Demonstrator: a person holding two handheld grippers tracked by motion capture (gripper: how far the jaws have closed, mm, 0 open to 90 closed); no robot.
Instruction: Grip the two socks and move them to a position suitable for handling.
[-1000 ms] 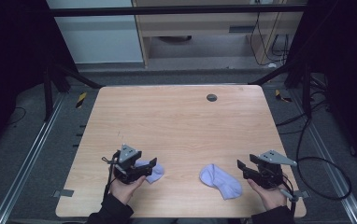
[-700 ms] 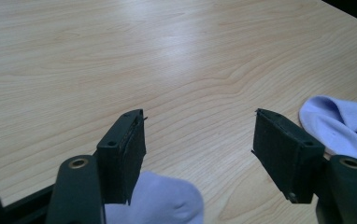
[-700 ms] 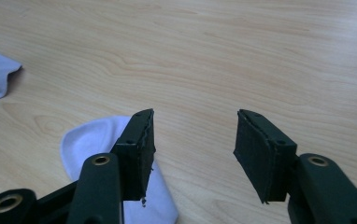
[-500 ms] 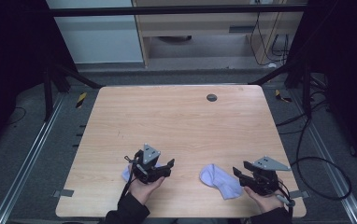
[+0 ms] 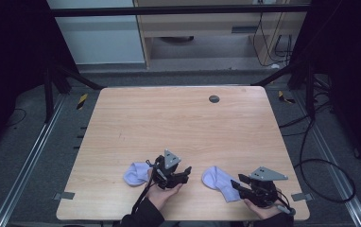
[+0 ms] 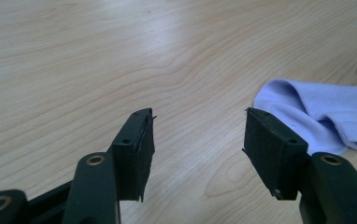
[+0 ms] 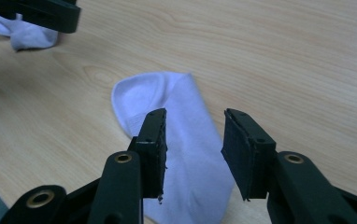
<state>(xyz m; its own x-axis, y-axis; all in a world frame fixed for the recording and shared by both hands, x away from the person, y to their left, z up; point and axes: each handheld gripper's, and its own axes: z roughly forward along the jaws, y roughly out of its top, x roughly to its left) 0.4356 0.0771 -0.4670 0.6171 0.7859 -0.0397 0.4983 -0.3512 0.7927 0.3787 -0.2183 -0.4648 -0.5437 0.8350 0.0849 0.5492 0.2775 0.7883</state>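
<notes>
Table [image 5: 178, 123] far half bare; both socks [image 5: 221, 183] near front edge.

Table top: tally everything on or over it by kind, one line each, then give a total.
Pale lilac socks: 2, the left sock and the right sock
Hand-held grippers: 2, the left gripper and the right gripper
Dark round insert in the table: 1, the insert
Total: 5
</notes>
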